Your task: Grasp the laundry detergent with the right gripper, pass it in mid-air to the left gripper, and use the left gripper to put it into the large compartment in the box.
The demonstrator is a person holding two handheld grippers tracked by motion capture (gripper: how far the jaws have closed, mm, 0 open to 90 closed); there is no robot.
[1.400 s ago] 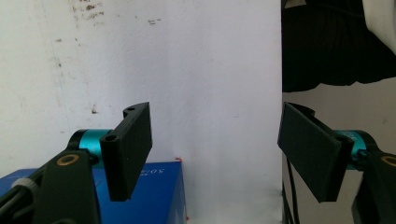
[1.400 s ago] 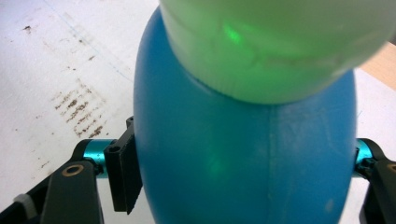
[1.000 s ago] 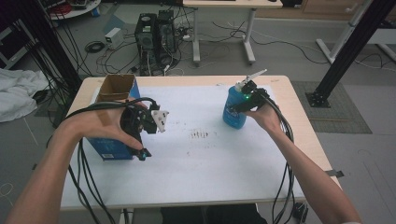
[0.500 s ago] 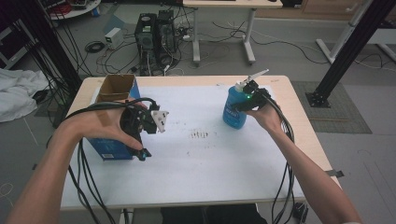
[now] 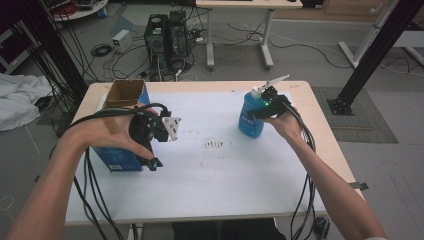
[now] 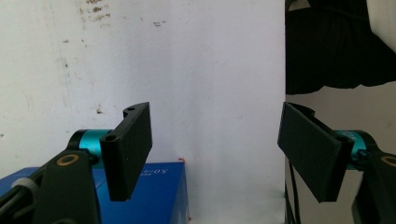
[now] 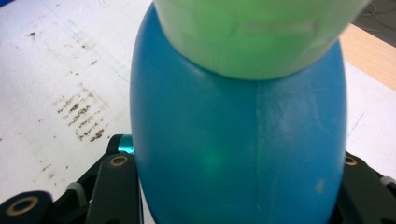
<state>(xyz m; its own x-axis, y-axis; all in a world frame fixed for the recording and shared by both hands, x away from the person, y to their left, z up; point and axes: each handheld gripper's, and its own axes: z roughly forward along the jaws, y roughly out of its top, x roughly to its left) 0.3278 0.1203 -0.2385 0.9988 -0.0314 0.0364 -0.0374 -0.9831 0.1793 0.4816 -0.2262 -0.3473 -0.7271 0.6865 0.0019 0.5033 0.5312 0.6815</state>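
Bottle work has only just started. The blue bottle (image 5: 250, 119) stands upright on the white sheet (image 5: 225, 175) at the far right part of the table (image 5: 320, 130), and it has a pale pump top. The right gripper (image 5: 263, 106) has just been closing its jaws, and now they squeeze the bottle's fat middle from both sides. In the right gripper view the blue bottle (image 7: 238, 140) sits snug between the two black jaws, very close to the camera.

The left gripper (image 5: 150, 131) hangs over the left side of the table, just beside the blue box (image 5: 122, 125), whose brown flaps stand open at the top. Its jaws stand apart with nothing between them, and in the left gripper view the blue box (image 6: 149, 196) lies under them.

So the grab looks done. The bottle has not left the sheet yet. My guess is it goes into the open box next, so the lift, the carry and the drop are all still left to do
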